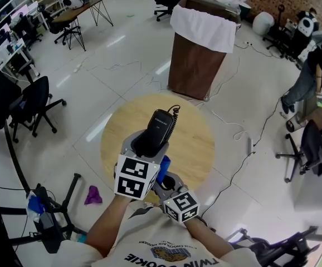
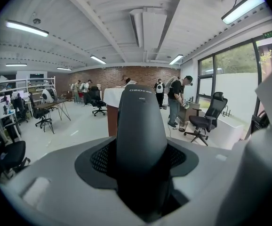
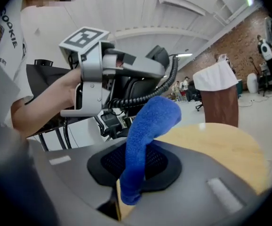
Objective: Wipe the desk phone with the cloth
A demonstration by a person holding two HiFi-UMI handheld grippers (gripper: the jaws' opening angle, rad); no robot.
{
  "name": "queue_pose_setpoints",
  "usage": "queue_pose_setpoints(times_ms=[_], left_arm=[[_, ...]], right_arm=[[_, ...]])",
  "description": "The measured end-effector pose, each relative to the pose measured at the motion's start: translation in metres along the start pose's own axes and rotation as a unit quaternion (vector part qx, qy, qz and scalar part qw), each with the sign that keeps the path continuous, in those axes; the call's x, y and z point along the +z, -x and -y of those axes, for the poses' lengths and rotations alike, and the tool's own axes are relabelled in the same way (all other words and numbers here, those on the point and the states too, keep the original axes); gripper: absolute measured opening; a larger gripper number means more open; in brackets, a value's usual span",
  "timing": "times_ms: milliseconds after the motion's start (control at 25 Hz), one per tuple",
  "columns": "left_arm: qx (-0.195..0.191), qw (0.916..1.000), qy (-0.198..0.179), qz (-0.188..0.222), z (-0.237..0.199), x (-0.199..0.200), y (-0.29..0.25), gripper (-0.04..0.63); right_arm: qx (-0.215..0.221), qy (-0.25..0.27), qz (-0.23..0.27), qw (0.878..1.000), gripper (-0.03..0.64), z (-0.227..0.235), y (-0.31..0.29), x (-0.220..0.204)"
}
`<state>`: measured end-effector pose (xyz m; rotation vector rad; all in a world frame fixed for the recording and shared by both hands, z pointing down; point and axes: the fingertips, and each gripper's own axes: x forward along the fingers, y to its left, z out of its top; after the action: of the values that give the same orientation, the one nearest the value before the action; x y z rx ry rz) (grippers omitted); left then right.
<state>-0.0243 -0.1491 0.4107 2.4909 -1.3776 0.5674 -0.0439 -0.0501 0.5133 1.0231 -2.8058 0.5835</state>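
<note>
My left gripper [image 1: 147, 143] is shut on a black phone handset [image 1: 160, 126], held above the round wooden table [image 1: 194, 149]. In the left gripper view the handset [image 2: 141, 135] stands up between the jaws and fills the middle. A coiled black cord [image 1: 175, 111] leaves its far end. My right gripper [image 1: 167, 178] sits just right of and below the left one, shut on a blue cloth [image 1: 164, 168]. In the right gripper view the cloth [image 3: 148, 135] rises from the jaws and bends toward the left gripper [image 3: 103, 79] and the cord [image 3: 150, 94]. No phone base shows.
A brown bin with a white liner [image 1: 201, 54] stands beyond the table. Black office chairs [image 1: 33, 102] are at the left and one [image 1: 311, 149] at the right. A purple rag [image 1: 92, 194] and cables [image 1: 233, 127] lie on the floor. A person [image 1: 312, 74] bends at far right.
</note>
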Motion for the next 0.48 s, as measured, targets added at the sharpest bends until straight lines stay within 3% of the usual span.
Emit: queue_pose_setpoints(times_ms=[240, 480], left_arm=[[-0.013, 0.9999, -0.004, -0.005, 0.01, -0.002, -0.002, 0.267], [-0.021, 0.9997, 0.0, -0.009, 0.011, -0.003, -0.001, 0.267]], right_arm=[[0.028, 0.047, -0.003, 0.998, 0.061, -0.015, -0.016, 0.0], [0.015, 0.098, 0.005, 0.995, 0.061, 0.003, -0.021, 0.012]])
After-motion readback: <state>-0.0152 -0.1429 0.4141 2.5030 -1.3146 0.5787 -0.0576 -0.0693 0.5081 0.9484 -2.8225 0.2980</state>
